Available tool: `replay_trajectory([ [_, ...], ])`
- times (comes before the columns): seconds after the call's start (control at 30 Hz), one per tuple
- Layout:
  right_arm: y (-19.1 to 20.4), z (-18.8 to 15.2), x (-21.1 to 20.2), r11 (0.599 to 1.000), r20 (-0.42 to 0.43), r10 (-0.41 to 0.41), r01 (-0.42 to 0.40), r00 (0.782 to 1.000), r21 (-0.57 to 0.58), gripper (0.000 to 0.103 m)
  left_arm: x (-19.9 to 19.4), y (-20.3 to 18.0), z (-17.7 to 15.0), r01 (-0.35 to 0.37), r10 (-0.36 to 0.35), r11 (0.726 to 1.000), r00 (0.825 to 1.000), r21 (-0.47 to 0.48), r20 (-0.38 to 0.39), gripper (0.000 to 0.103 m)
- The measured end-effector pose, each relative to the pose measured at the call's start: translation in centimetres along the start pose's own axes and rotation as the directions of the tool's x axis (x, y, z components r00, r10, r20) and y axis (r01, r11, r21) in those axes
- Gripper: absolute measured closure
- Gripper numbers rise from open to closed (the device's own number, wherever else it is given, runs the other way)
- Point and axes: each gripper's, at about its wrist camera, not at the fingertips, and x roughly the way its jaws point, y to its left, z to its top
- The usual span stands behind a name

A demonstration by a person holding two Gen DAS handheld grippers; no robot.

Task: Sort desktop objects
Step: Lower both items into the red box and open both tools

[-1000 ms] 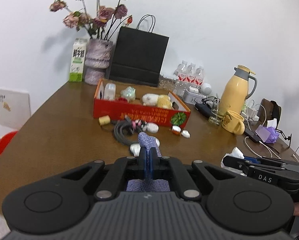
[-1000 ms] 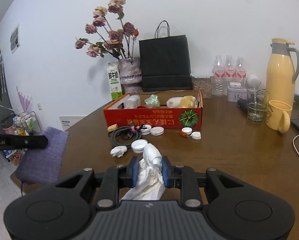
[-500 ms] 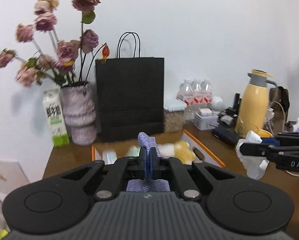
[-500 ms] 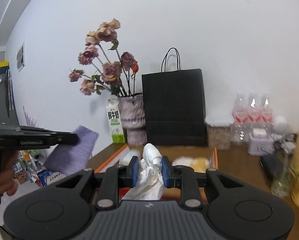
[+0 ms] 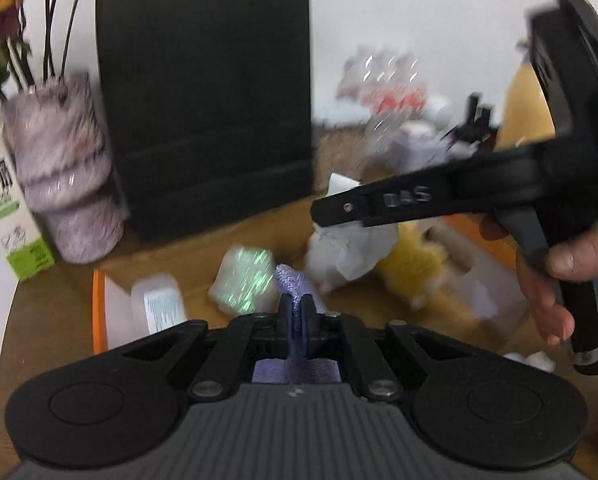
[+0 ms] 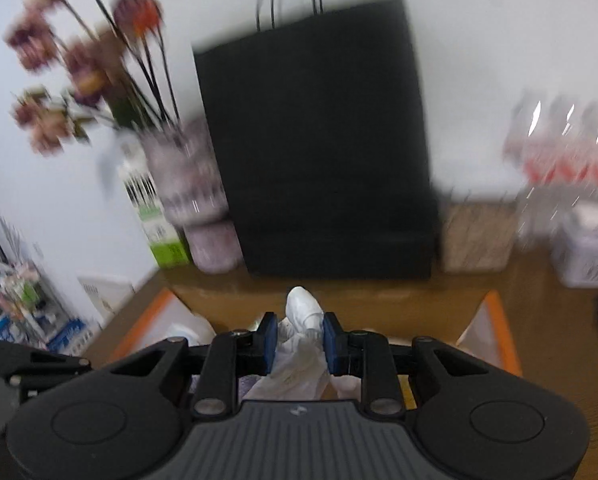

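Tongs, left (image 5: 297, 307): clamped tight on purple cloth (image 5: 295, 280); cloth end sticks up past the tips, rest bunched under the tongs. Now low over the box; 0.5 s ago higher, box barely in view.
Tongs, right (image 6: 299, 330): clamped on white crumpled tissue (image 6: 304, 312); in left view the same tongs (image 5: 327, 212) cross from the right, tissue (image 5: 351, 248) hanging below the tips over the box interior. 0.5 s ago they sat further right, off beside the flask.
Right hand (image 5: 559, 268): wrapped round the grip, far right of left view.
Orange-rimmed box (image 5: 98, 312): on table (image 5: 51, 300), just in front of black paper bag (image 5: 207, 100); both views closer to it than 0.5 s ago.
Box contents: clear container w/ label (image 5: 159, 304), pale green shiny item (image 5: 245, 276), yellow plush (image 5: 415, 264); blurred.
Behind box: vase (image 5: 65, 176), milk carton (image 5: 7, 208), water bottles (image 6: 563, 160) – same places as before.
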Motion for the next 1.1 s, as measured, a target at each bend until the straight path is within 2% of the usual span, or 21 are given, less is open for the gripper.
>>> replay_trajectory([
  [0.07, -0.3, -0.7, 2.0, 1.0, -0.035, 0.008, -0.007, 0.999, 0.015, 0.073, 1.8, 0.2, -1.2, 0.005, -0.006, 1.0, 0.999, -0.01, -0.05, 0.092],
  [0.1, -0.4, -0.7, 2.6, 1.0, -0.067, 0.012, -0.01, 0.998, 0.026, 0.065, 2.3, 0.3, -1.6, 0.001, -0.002, 1.0, 0.998, -0.017, -0.067, 0.09],
  [0.13, -0.4, -0.6, 2.6, 0.999, -0.064, 0.013, -0.011, 0.998, 0.03, 0.062, 2.6, 0.3, -1.9, 0.004, -0.005, 1.0, 0.997, -0.013, -0.077, 0.083],
  [0.17, -0.4, -0.6, 2.3, 1.0, -0.035, 0.009, -0.008, 0.999, 0.027, 0.048, 2.7, 0.4, -2.2, 0.019, -0.019, 1.0, 0.997, -0.007, -0.079, 0.073],
  [0.2, -0.5, -0.6, 2.0, 0.999, -0.012, -0.002, 0.003, 1.0, 0.033, 0.028, 2.7, 0.6, -2.4, 0.039, -0.04, 0.999, 0.996, -0.006, -0.079, 0.067],
  [0.23, -0.5, -0.6, 1.9, 0.999, -0.001, -0.007, 0.007, 1.0, 0.043, 0.021, 2.5, 0.8, -2.4, 0.054, -0.055, 0.998, 0.996, -0.015, -0.077, 0.057],
  [0.3, -0.7, -0.9, 1.8, 0.999, 0.0, 0.005, -0.005, 1.0, 0.053, 0.021, 2.2, 1.2, -2.2, 0.065, -0.069, 0.996, 0.995, -0.054, -0.075, 0.041],
  [0.33, -0.8, -0.9, 1.7, 0.998, 0.002, 0.009, -0.01, 1.0, 0.055, 0.021, 2.1, 1.5, -2.2, 0.068, -0.074, 0.995, 0.994, -0.077, -0.078, 0.028],
  [0.37, -0.8, -1.0, 1.6, 0.999, 0.012, 0.003, -0.003, 1.0, 0.051, 0.021, 1.9, 1.6, -2.2, 0.075, -0.083, 0.992, 0.993, -0.104, -0.082, 0.021],
  [0.43, -0.9, -1.1, 1.4, 0.999, 0.033, 0.004, -0.005, 0.999, 0.046, 0.021, 1.6, 1.6, -2.9, 0.079, -0.093, 0.986, 0.991, -0.148, -0.094, 0.021],
  [0.57, -1.0, -1.1, 1.5, 0.998, 0.0, 0.013, -0.013, 1.0, 0.056, 0.021, 1.4, 0.5, -4.1, 0.024, -0.046, 0.988, 0.989, -0.155, -0.138, 0.022],
  [0.6, -1.0, -1.3, 1.1, 0.999, 0.013, 0.013, -0.014, 1.0, 0.052, 0.021, 1.4, 0.7, -4.4, 0.022, -0.051, 0.982, 0.987, -0.185, -0.15, 0.022],
  [0.7, -0.5, -2.3, -2.2, 1.0, 0.135, -0.006, 0.002, 0.991, 0.028, 0.021, 0.8, 1.3, -5.6, 0.006, -0.058, 0.954, 0.985, -0.3, -0.164, 0.023],
  [0.77, -0.2, -3.0, -4.8, 1.0, 0.169, -0.024, 0.022, 0.985, 0.012, 0.02, -0.2, 1.2, -5.9, -0.015, -0.036, 0.947, 0.988, -0.321, -0.151, 0.023],
  [0.83, 0.0, -3.2, -6.5, 0.999, 0.118, -0.036, 0.039, 0.992, -0.019, 0.019, -1.6, 1.0, -6.0, -0.039, -0.003, 0.939, 0.993, -0.342, -0.121, 0.023],
  [0.93, 0.7, -4.0, -9.2, 0.986, 0.029, -0.106, 0.109, 0.994, -0.124, 0.019, -3.7, 0.6, -5.5, -0.06, 0.02, 0.933, 0.993, -0.356, -0.115, 0.022],
  [1.1, 1.2, -5.9, -13.4, 0.963, -0.024, -0.176, 0.167, 0.984, -0.21, 0.019, -9.1, -0.7, -3.9, -0.11, 0.097, 0.919, 0.994, -0.379, -0.053, 0.02],
])
